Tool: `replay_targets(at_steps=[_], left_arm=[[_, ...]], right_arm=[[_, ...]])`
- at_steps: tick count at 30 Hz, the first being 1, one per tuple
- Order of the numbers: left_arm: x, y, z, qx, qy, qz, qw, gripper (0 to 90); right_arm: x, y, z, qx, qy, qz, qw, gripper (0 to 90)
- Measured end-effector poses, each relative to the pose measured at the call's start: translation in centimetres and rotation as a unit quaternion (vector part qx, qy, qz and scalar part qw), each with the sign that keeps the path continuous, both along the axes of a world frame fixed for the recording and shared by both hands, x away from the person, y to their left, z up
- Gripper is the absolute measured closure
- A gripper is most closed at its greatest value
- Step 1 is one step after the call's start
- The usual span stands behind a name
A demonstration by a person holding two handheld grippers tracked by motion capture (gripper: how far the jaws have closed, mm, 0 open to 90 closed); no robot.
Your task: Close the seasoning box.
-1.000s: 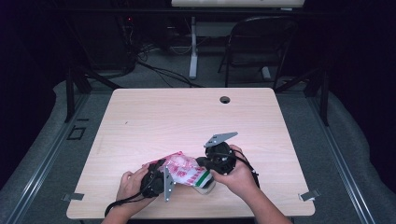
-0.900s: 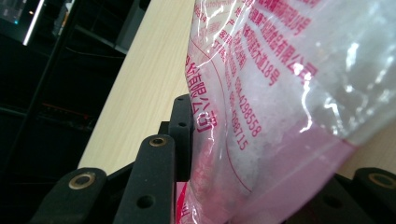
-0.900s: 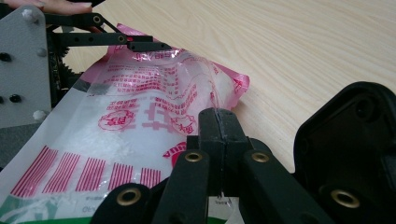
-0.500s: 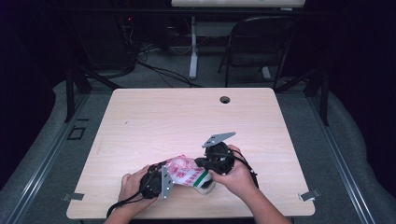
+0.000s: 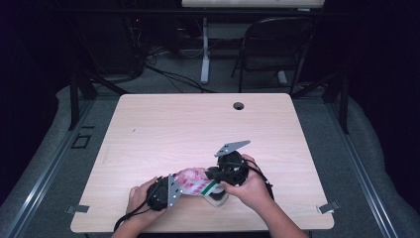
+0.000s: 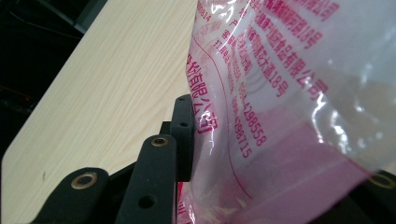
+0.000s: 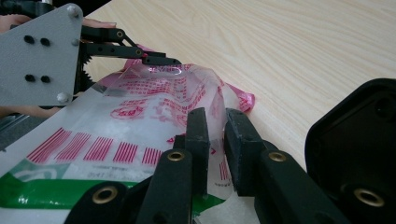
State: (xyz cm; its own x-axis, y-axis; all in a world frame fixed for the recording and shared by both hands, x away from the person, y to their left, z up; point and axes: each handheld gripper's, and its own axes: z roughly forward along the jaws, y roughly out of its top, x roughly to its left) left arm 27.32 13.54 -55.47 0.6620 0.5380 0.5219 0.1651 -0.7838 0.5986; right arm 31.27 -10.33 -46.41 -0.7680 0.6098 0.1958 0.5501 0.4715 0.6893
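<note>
A clear plastic bag with pink print and a green stripe lies between both grippers near the front edge of the wooden table. From the left, my left gripper is shut on the bag's pink-printed end. In the left gripper view the film covers the right jaw. From the right, my right gripper pinches a fold of the bag between its nearly closed jaws. The left gripper's jaws clamp the bag's far edge in the right gripper view.
A round cable hole sits near the table's far edge. Behind the table stand a dark chair and loose cables on the floor. Bare tabletop stretches ahead of the grippers.
</note>
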Motion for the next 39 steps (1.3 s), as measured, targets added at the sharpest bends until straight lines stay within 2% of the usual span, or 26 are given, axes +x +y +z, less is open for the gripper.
replay_targets(at_steps=[10, 16, 19, 20, 25, 35, 39], left_arm=[[0.5, 0.5, -0.5, -0.022, 0.03, 0.005, 0.9993, 73.3], [0.7, 0.8, -0.6, -0.038, 0.044, 0.006, 0.9983, 74.3], [0.8, 0.9, -0.7, -0.041, 0.045, 0.006, 0.9981, 74.4], [0.9, 1.0, -0.7, -0.049, 0.05, 0.007, 0.9975, 74.5], [1.0, 1.3, -0.7, -0.055, 0.057, 0.006, 0.9968, 74.8], [1.5, 1.9, -0.8, -0.083, 0.071, 0.015, 0.994, 75.8], [1.7, 2.2, -1.0, -0.1, 0.082, 0.018, 0.9915, 75.9]], right_arm=[[-0.2, 0.2, 0.7, -0.02, 0.013, 0.009, 0.9997, 73.1], [-0.1, -0.1, 1.0, -0.017, 0.018, 0.005, 0.9997, 72.6], [-0.1, -0.2, 1.3, -0.016, 0.017, 0.005, 0.9997, 72.6], [-0.2, -0.4, 1.5, -0.011, 0.014, 0.003, 0.9998, 72.6], [-0.3, -0.7, 2.1, -0.007, 0.007, 0.002, 1.0, 72.6], [-0.5, -1.3, 2.8, 0.001, -0.004, -0.003, 1.0, 72.1], [-0.5, -1.5, 2.8, 0.003, -0.004, -0.006, 1.0, 72.1]])
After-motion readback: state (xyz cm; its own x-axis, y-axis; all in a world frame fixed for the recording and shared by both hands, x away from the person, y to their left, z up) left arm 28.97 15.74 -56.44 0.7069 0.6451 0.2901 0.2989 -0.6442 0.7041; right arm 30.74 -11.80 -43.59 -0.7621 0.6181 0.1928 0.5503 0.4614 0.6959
